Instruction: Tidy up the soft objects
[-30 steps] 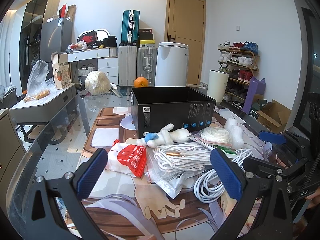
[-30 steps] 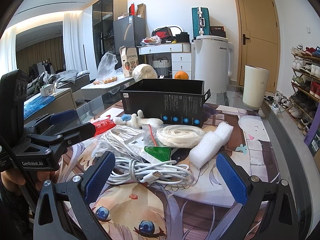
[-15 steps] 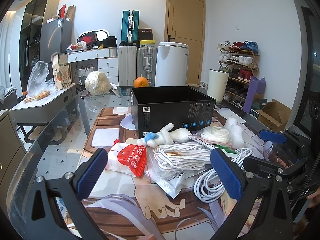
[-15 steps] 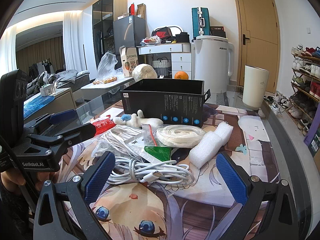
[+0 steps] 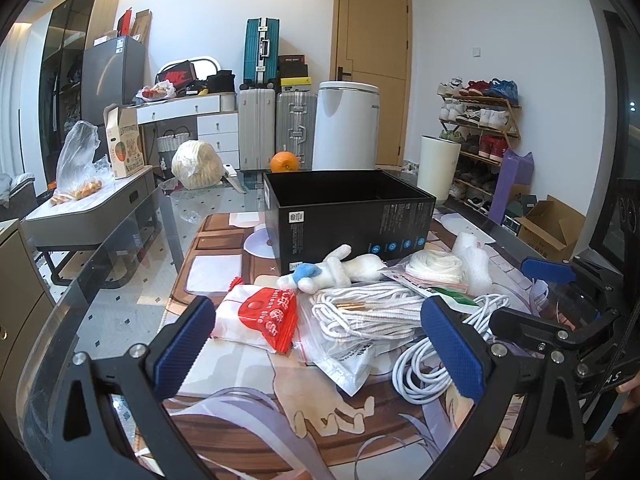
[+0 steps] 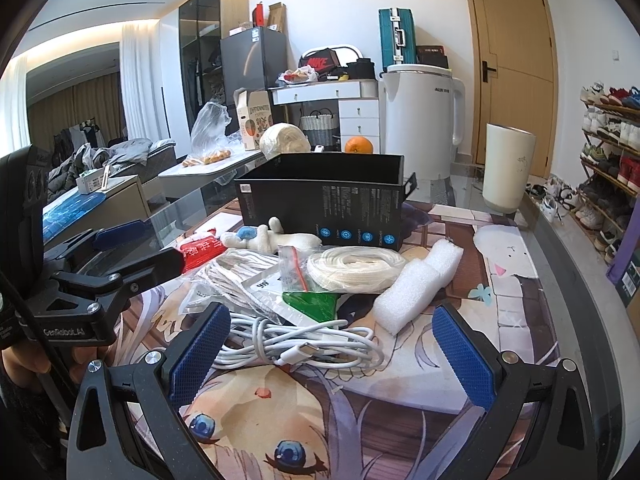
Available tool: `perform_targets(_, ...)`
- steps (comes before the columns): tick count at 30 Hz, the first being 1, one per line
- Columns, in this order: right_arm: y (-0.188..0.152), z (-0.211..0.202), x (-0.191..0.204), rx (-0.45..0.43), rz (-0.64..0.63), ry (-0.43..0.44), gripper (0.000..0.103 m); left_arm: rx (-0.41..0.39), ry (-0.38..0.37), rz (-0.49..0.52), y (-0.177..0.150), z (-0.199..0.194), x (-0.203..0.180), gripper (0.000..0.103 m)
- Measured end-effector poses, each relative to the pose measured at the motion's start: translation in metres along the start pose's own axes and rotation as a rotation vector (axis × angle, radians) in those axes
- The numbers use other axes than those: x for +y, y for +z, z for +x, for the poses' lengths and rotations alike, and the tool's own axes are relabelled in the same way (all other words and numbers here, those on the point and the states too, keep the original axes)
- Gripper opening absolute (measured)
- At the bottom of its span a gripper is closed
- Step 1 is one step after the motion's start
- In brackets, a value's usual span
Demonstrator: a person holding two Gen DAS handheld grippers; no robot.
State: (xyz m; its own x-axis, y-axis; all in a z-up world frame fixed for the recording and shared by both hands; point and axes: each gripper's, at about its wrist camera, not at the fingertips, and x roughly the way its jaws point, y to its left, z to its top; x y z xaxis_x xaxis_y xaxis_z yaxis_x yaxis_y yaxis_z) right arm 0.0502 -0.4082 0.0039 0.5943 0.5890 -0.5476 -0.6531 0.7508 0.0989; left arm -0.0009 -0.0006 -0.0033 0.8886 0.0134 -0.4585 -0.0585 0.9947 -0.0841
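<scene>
My 2 tongs, left gripper (image 5: 316, 344) and right gripper (image 6: 328, 356), gape empty; the tangled white USB cable (image 6: 296, 344) could snag neighbouring bags when lifted.

Black angular frames on both: left gripper (image 5: 320, 344) and right gripper (image 6: 328, 346). Blue, finely dimpled pads (image 6: 198, 354) on the fingers. Silver screws (image 5: 137, 351) at the joints. White "GenRobot.AI" lettering (image 6: 64, 332) on one side. Bare skin of a hand (image 6: 16, 364) behind.
</scene>
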Motion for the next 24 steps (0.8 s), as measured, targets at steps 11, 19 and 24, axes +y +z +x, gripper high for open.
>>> perform_targets(11,0.007,-0.006,-0.011,0.011,0.005,-0.025,0.102,0.025,0.038,0.042,0.006,0.003,0.002,0.103)
perform_targets(19,0.018,-0.007,-0.023,0.024,0.026,-0.065,0.102,0.004,0.058,0.048,0.016,-0.001,0.01,0.103)
perform_targets(24,0.024,-0.001,-0.04,0.054,0.076,-0.091,0.102,0.023,0.091,0.03,0.022,0.004,0.025,0.103)
